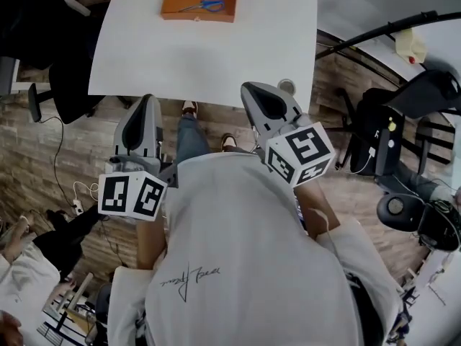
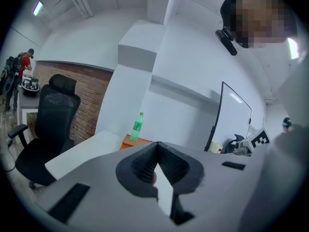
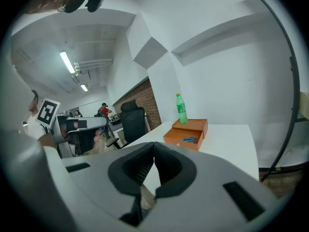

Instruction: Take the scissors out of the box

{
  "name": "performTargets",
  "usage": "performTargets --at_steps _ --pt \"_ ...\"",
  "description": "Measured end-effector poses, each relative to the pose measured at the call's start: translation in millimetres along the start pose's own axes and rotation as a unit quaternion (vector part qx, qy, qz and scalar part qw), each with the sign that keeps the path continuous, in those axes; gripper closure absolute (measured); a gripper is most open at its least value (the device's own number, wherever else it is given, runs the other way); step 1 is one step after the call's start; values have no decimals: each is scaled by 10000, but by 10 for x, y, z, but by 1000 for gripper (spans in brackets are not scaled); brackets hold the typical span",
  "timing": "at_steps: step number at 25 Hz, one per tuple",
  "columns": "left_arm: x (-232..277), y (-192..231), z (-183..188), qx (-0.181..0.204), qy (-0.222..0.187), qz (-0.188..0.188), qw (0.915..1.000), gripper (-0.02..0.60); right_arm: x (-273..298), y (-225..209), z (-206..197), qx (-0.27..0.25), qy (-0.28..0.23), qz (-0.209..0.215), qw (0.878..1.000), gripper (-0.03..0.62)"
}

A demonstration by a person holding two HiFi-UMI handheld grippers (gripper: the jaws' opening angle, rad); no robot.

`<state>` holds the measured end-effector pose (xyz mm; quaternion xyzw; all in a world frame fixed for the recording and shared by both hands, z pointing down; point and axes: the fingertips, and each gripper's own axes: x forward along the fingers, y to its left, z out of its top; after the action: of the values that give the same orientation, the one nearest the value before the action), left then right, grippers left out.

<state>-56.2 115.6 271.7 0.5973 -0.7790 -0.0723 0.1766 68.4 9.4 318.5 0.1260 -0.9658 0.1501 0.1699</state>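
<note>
An open orange box (image 1: 199, 0) lies at the far end of a white table (image 1: 209, 56), and blue-handled scissors (image 1: 207, 5) rest inside it. The right gripper view shows the same box (image 3: 186, 132) with the scissors (image 3: 191, 139) in it. My left gripper (image 1: 148, 101) is held short of the table's near edge, jaws closed with nothing between them. My right gripper (image 1: 253, 89) hovers at the near edge, also closed and empty. Both grippers are well away from the box. From the left gripper (image 2: 157, 144) only a corner of the box (image 2: 131, 141) shows.
A green bottle (image 3: 181, 109) stands behind the box. A black office chair (image 2: 48, 124) is at the table's left side. More black chairs and equipment (image 1: 403, 143) stand on the wooden floor to the right. People stand in the background at the left.
</note>
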Motion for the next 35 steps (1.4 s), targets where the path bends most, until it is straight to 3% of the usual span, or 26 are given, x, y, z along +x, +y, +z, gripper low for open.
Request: performTargets --at_steps 17,31,35 --pt "951 591 382 161 658 -1127 9913 574 841 -111 441 212 67 -759 9969 583" --pt "1331 950 484 569 1023 -2215 9681 574 1213 36 569 317 14 -1617 9863 583" --pt "1435 1084 551 776 985 -2373 9633 574 1296 111 602 349 -69 -1817 9827 583"
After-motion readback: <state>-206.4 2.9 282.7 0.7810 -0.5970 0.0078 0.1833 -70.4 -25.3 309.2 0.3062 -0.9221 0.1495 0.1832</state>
